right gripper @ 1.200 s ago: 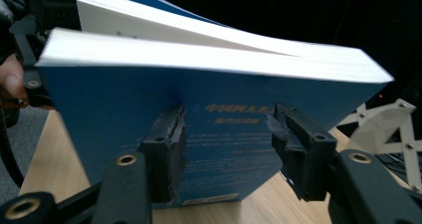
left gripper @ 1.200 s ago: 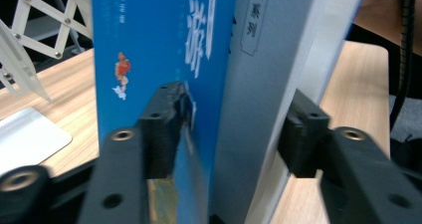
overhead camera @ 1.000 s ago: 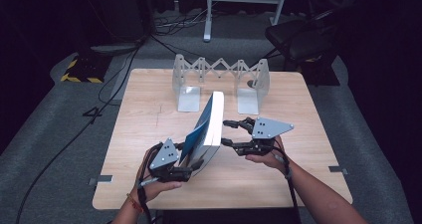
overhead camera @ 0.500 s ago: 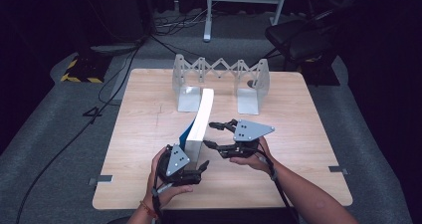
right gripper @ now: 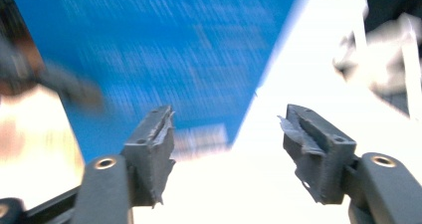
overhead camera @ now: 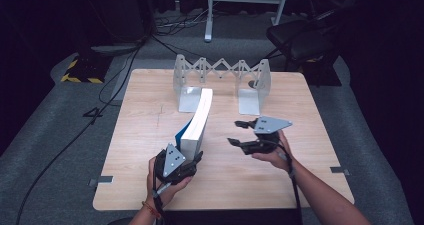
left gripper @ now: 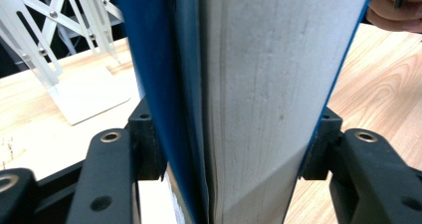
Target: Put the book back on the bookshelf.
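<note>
My left claw (overhead camera: pixel 192 157) is pinching the near end of the blue-covered book (overhead camera: pixel 196 122), one jaw against each cover, and the book stands on edge on the wooden tabletop (overhead camera: pixel 150 135). In the left gripper view the white page block of the book (left gripper: pixel 259 99) runs straight up between my two black jaws, with blue cover on both sides of it. The book reaches from my left claw toward the white accordion book rack (overhead camera: pixel 220 70) at the far side of the tabletop, and its far end lies just in front of the rack's left base plate (overhead camera: pixel 189 99); whether the two touch I cannot tell.

My right claw (overhead camera: pixel 239 133) is spread wide and grips nothing. It hangs to the right of the book, apart from it, its jaws pointing toward the book's right cover. My right hand (overhead camera: pixel 272 152) wraps the gripper body from behind. In the right gripper view my right claw (right gripper: pixel 226 134) shows two jaws standing well apart with frayed grey pads (right gripper: pixel 160 130); beyond them the picture is smeared, a broad blue surface of the book (right gripper: pixel 174 50) on the left and bright white on the right.

The rack's right base plate (overhead camera: pixel 249 101) lies further right of the book, in front of my right claw.
</note>
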